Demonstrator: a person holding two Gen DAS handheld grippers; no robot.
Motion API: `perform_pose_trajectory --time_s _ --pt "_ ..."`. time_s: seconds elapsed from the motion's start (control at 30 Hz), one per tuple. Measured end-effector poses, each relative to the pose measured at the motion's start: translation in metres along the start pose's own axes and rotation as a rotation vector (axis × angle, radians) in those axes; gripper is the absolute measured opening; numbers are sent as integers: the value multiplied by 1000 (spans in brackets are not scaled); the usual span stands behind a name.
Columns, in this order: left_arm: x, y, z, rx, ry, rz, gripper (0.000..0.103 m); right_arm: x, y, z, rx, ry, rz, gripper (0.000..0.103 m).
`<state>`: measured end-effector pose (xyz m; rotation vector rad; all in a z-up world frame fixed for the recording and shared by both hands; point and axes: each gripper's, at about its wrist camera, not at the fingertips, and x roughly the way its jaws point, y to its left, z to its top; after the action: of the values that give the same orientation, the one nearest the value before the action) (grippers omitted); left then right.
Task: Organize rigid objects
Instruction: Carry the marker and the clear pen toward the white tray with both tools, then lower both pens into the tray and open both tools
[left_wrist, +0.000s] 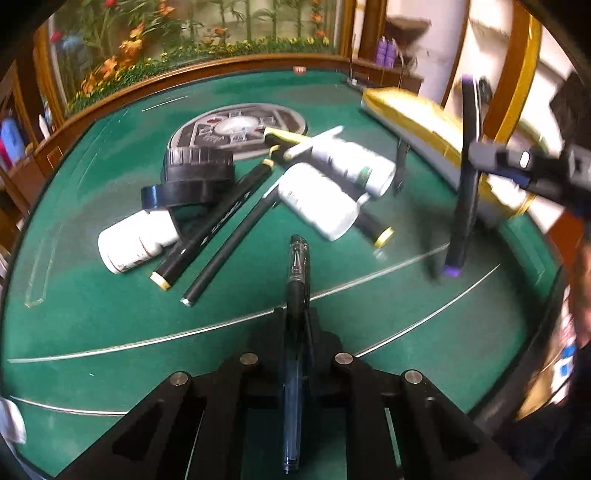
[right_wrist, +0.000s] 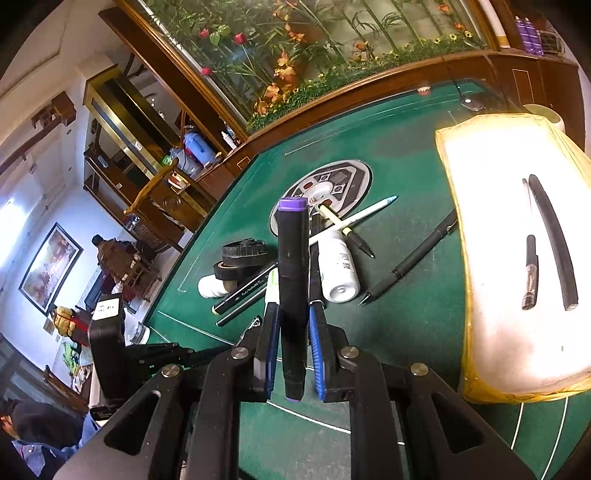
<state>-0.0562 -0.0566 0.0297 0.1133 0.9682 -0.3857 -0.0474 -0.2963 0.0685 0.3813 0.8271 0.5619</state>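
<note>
Carrying one piece each, both grippers are working mid-sort over the green felt table (left_wrist: 92, 314): the left gripper (left_wrist: 295, 317) is pinching a clear-barrelled black gel pen (left_wrist: 297, 266) lengthwise between pressed-together jaws, and the right gripper (right_wrist: 293, 350) is clamping a fat black marker with purple end caps (right_wrist: 293, 280) between its blue pads (right_wrist: 317, 354), held above the table. Sitting at the right edge, the white tray with yellow taped rim (right_wrist: 454, 229) is already collecting long items: a long black stick (right_wrist: 554, 240) and a short clear-bodied pen (right_wrist: 530, 273) are lying inside, side by side, not touching. Plenty is waiting in the central heap: white plastic pill bottles (left_wrist: 317, 199), a black roll of tape (left_wrist: 177, 194) under a black ribbed cap (left_wrist: 199, 162), a black marker with cream end (left_wrist: 207, 229), a slim black rod (left_wrist: 232, 243), a white pen (right_wrist: 365, 212), and a long black pen (right_wrist: 410, 258) lying just beside the tray. My read: the job is barely started, two pieces binned, two in transit, the bulk unsorted.
</note>
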Motion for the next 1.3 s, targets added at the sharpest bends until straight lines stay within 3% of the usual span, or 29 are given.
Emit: perform_pose_trajectory --time_s 0.23,0.43,0.63,0.83,0.97,1.03,1.3 --pt "-33 -22 27 -64 -138 -111 9 -26 -14 2 21 -56 13 15" --pt "-38 -72 61 -33 -180 -206 9 -77 -46 9 77 -173 -21 15" --pt "-24 -136 96 22 -193 -285 9 -128 -77 6 115 -287 -117 15" --pt "9 -183 126 33 -215 -299 9 -148 -107 6 144 -339 -237 15" --pt "44 -191 141 -32 -185 -304 9 -145 -113 15 104 -334 -383 15" --pt "61 -189 144 -71 -163 -291 9 -135 -121 22 99 -283 -440 15" --pt "89 -187 144 -122 -105 -280 9 -95 -146 38 126 -157 -442 15"
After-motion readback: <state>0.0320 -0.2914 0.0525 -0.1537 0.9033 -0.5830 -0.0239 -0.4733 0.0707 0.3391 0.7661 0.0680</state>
